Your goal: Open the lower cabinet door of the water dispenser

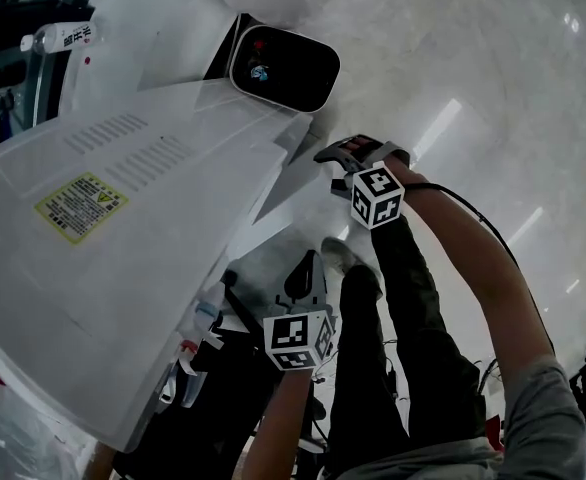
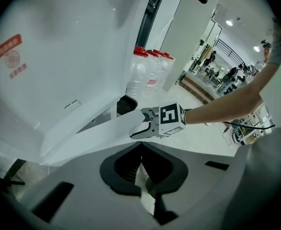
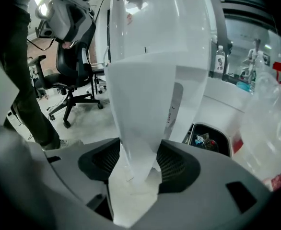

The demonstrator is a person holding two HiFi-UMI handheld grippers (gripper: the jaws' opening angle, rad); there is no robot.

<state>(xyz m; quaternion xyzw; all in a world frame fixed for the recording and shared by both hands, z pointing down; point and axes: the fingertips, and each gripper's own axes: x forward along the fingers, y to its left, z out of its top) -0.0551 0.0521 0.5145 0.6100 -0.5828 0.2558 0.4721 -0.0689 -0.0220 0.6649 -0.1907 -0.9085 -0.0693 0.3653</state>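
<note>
Locate the cabinet door (image 3: 140,104) of the water dispenser (image 1: 153,298) between the jaws of the right hand-held gripper (image 3: 138,166), clamped there by its thin white edge and standing out at an angle from the white body. Note the left hand-held gripper (image 2: 141,159) with jaws together, gripping nothing, pointing down toward the floor (image 1: 493,88), with the right one just ahead of it. Read the floor as pale, glossy and streaked with light reflections. Find clear bottles with red caps (image 2: 150,68) beyond the right hand-held gripper, close against the dispenser. Find a black rounded bin (image 1: 283,66) past the door's far side. See an office chair (image 3: 72,75) left of the right hand-held gripper, on the same floor. Note distant people (image 2: 229,74) far beyond the left hand-held gripper.
</note>
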